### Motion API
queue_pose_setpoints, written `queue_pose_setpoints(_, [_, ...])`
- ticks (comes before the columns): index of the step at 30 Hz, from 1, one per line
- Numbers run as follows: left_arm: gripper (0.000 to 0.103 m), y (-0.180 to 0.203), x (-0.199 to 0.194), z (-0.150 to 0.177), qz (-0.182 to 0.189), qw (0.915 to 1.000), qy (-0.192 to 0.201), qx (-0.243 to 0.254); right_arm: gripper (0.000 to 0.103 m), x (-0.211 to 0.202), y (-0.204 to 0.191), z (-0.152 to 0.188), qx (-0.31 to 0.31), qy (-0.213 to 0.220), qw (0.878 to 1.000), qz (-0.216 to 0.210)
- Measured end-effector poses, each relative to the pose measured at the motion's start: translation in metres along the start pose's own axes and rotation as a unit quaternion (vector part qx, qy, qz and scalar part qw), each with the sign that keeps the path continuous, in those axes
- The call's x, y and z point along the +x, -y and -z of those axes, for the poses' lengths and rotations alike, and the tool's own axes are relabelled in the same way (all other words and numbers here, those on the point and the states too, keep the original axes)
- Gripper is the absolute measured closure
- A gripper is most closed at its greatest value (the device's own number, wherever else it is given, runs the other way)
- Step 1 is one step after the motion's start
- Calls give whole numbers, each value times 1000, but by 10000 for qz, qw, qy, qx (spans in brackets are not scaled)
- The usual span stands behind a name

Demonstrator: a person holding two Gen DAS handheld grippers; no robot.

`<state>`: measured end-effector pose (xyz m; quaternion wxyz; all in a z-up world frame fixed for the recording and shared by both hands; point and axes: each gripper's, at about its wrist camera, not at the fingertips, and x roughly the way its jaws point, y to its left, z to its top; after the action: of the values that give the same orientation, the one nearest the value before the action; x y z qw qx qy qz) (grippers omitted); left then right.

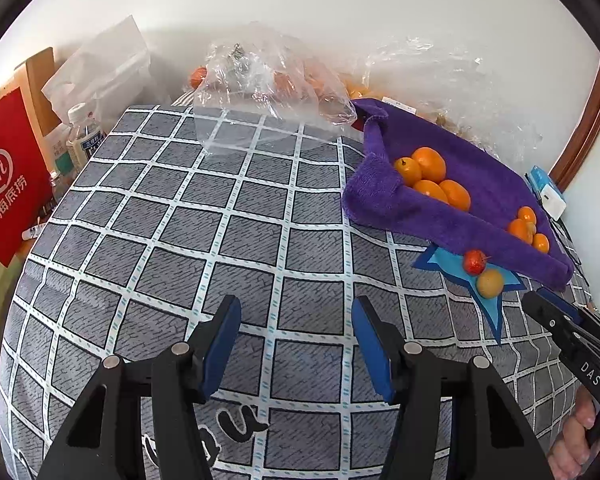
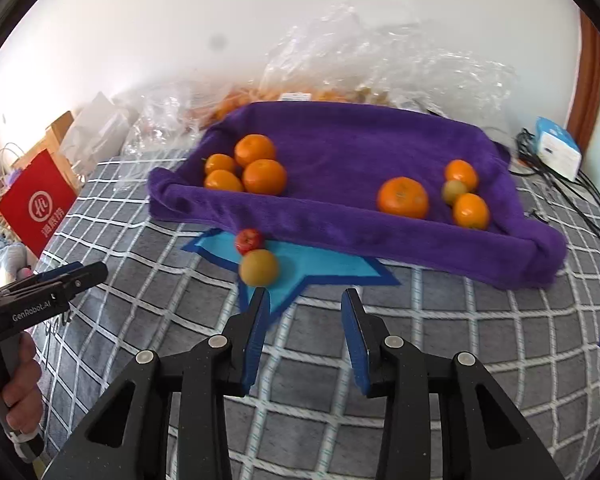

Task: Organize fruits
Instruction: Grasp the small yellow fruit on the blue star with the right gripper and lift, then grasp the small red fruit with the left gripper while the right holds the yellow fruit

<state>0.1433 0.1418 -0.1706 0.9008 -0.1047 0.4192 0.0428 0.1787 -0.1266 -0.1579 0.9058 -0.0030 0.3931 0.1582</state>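
A: What's on the left?
B: A red bag (image 1: 10, 176) at the far left edge, then the left tongs (image 1: 296, 320) spread apart over the checked cloth (image 1: 204, 216), pinching nothing.

A: And in the middle?
B: A blue star mat (image 2: 320, 268) carries a red fruit (image 2: 249, 241) touching a yellow fruit (image 2: 259, 267). The right tongs (image 2: 305, 300) are spread too, holding nothing, just near of the yellow one.

A: Further right?
B: A purple towel (image 2: 356, 144) holds four oranges (image 2: 256, 168) at its left, and more fruit (image 2: 432, 196) at its right. Clear plastic bags (image 2: 380, 64) lie behind.
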Motion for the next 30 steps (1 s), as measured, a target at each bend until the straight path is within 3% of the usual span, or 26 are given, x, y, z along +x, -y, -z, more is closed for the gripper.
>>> queue_pose_setpoints(8, [48,-10,8,-2,292,9995,-21,-94,65,35,-16,-13,17,-172,9996,-217])
queue_pose_setpoints(12, [48,-9,9,-3,317,9995,-17,-76,75,49,-23,-15,-78,-257,9994,-208])
queue_pose_setpoints(16, [48,0,9,-5,384,9992,-44,-34,75,40,-21,-13,-186,-62,9998,-102])
queue_pose_setpoints(20, [48,21,9,-7,512,9986,-110,-13,75,18,0,-8,-50,109,9999,-100])
queue_pose_setpoints(30, [48,102,8,-8,904,9950,-44,431,75,-11,80,23,205,50,9985,515])
